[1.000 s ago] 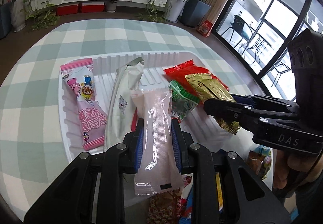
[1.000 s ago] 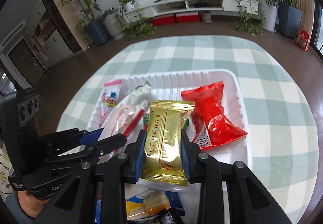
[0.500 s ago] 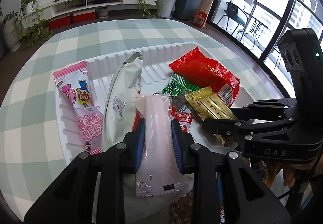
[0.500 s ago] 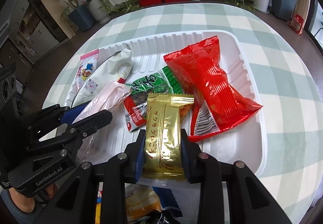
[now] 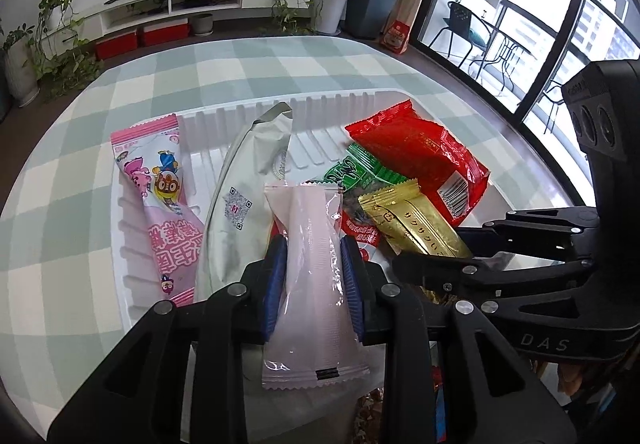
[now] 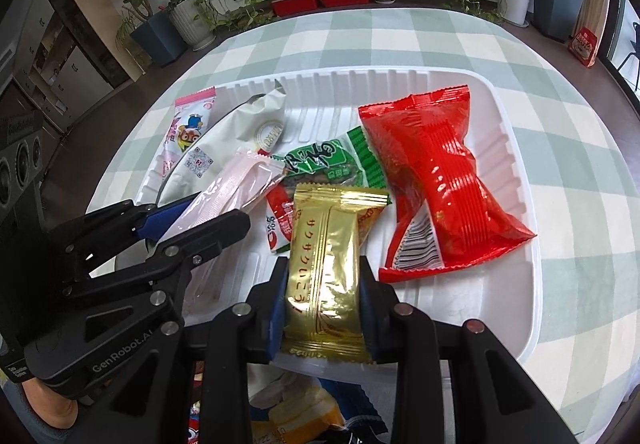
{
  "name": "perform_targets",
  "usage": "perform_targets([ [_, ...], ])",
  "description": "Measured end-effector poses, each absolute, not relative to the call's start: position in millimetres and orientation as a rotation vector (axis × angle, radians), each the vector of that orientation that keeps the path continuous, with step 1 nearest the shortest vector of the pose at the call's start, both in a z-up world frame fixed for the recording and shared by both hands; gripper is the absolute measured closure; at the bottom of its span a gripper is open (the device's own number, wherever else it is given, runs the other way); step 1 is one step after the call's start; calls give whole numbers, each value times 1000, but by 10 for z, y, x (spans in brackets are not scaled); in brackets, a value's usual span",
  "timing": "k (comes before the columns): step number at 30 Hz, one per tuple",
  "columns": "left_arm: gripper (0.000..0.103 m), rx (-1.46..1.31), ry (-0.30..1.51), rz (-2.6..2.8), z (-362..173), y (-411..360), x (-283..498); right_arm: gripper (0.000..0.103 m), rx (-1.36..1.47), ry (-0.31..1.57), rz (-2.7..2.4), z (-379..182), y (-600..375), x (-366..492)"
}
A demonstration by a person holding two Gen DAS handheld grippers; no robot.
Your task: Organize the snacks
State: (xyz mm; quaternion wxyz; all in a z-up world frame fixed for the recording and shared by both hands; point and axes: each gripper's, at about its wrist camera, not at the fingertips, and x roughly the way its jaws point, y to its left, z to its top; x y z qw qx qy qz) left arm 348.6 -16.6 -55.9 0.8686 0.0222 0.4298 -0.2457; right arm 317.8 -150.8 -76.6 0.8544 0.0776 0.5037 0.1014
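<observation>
Right now my left gripper (image 5: pixel 313 276) is clamped on a pale pink packet (image 5: pixel 310 268), its blue pads (image 5: pixel 276 276) pressing both long edges, and my right gripper (image 6: pixel 322 300) grips a gold wafer bar (image 6: pixel 326 268) the same way. Both snacks hang over the near edge of the white tray (image 6: pixel 516 236), which sits on the checked tablecloth (image 6: pixel 400 40).

Already in the tray: a pink cartoon sachet (image 5: pixel 164 200) at 9 o'clock, a white pouch (image 5: pixel 244 188) beside it, a green pack (image 6: pixel 332 160) mid-tray, and a red bag (image 6: pixel 436 184) at 3 o'clock.

To place these well, I judge I should lower each until it nearly rests on the bare ribbed floor at 6 o'clock, keeping the two grippers apart, then ease the jaws open so nothing slides onto the pile.
</observation>
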Motion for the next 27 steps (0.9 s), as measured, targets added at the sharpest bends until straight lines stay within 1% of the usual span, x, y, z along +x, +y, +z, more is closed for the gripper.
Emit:
perform_targets([
  [2,75,55,898,-510,-547,-174,3464,65,156,1055,218,-754,-1487,3150],
  [4,75,59,896,-502,-522,-177,3428,59,141,1050,207,-740,-1479,3136],
  [6,73,55,886,-493,-490,-166,3409,54,136,1040,204,-709,-1487,3122],
  [9,68,47,877,-478,-430,-149,3374,49,133,1027,201,-646,-1513,3098],
  [13,52,26,847,-445,-291,-83,3293,46,142,997,203,-510,-1550,3023],
  [18,33,-4,799,-424,-52,30,3148,35,139,950,215,-271,-1577,2885],
  [20,18,-12,777,-420,58,85,3049,31,137,927,225,-156,-1595,2792],
  [21,13,-11,765,-426,111,108,2989,29,150,911,230,-94,-1625,2730],
  [22,5,-6,752,-432,161,122,2925,28,181,888,241,-15,-1678,2641],
  [23,1,5,737,-439,218,134,2829,24,215,867,253,45,-1733,2563],
  [24,1,15,722,-451,261,145,2747,18,257,844,266,101,-1799,2462],
  [25,0,22,700,-464,304,158,2648,14,318,805,282,167,-1895,2328],
  [26,0,21,672,-478,341,181,2542,7,362,773,288,213,-1975,2219],
  [27,0,16,645,-492,371,195,2428,3,401,739,289,250,-2057,2098],
])
